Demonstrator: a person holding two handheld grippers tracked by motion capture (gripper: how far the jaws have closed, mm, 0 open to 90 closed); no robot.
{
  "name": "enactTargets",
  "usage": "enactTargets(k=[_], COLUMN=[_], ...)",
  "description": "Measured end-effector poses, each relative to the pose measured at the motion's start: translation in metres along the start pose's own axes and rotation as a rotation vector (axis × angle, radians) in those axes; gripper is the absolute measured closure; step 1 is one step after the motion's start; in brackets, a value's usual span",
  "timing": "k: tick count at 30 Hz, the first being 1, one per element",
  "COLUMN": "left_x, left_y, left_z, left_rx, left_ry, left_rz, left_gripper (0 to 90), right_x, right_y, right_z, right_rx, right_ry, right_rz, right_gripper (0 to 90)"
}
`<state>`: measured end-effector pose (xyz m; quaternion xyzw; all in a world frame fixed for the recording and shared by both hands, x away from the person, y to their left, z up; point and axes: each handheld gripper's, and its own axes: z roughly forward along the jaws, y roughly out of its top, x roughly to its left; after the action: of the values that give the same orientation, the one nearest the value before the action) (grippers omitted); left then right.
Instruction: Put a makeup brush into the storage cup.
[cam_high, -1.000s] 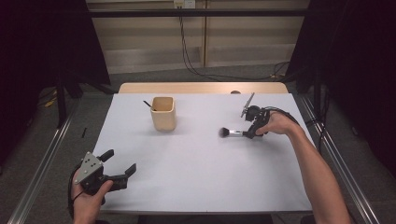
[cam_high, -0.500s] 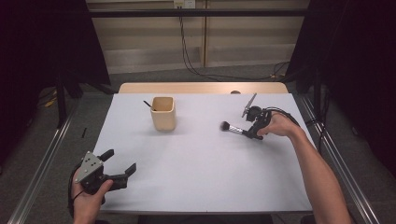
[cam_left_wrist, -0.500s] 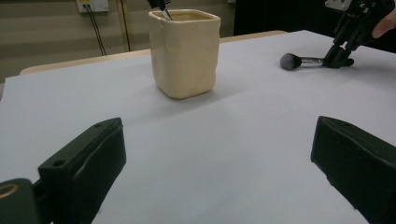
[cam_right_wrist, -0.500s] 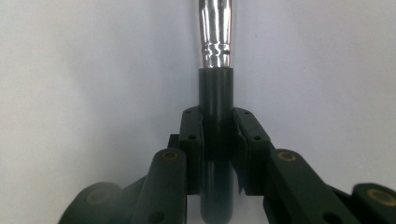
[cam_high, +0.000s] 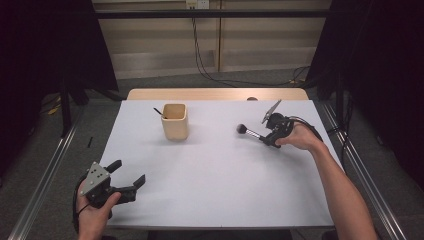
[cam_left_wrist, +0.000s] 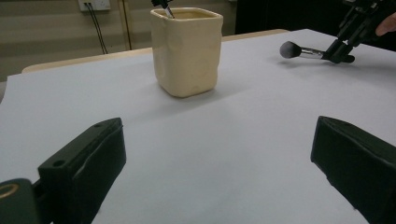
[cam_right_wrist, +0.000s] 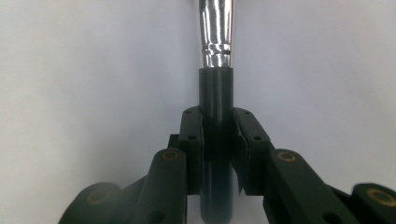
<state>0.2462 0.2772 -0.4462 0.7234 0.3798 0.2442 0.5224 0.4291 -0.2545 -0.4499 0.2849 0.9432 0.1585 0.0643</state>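
Table (cam_high: 210, 200) with white top stands between dark curtains (cam_high: 45, 60).

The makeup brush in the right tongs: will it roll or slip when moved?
The makeup brush probably stays stiff; its handle looks rigid. The round handle and shiny ferrule may slip or roll if released. The right tongs clamp it squarely.

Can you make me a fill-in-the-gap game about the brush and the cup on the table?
1. The right hand-held gripper is shut on the handle of a makeup ____.
2. The beige cup stands on a ____ table.
3. The jaws of the left hand-held gripper stand ____, with nothing between them.
4. The brush has a round ____ head.

Missing words: brush; white; open; black
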Motion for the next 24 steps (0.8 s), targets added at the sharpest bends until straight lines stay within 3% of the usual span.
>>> enactTargets(k=[5,12,18,24], left_x=[0.000,0.001,-0.001,0.000], left_y=[0.001,0.001,0.001,0.001], left_z=[0.003,0.000,-0.001,-0.001], left_rx=[0.002,0.000,-0.002,-0.003], left_ry=[-0.005,0.001,-0.006,-0.007], left_rz=[0.002,0.008,0.008,0.008], left_gripper=[3.4,3.4,3.5,3.5], right_x=[0.001,0.004,0.006,0.009], right_y=[-0.003,-0.009,-0.015,-0.025], right_z=[-0.004,-0.008,-0.017,-0.013], right_rx=[-0.035,-0.098,-0.186,-0.239], right_ry=[-0.025,-0.020,-0.098,-0.095], right_rz=[0.036,0.092,0.191,0.246], right_gripper=[76.1,76.1,76.1,76.2])
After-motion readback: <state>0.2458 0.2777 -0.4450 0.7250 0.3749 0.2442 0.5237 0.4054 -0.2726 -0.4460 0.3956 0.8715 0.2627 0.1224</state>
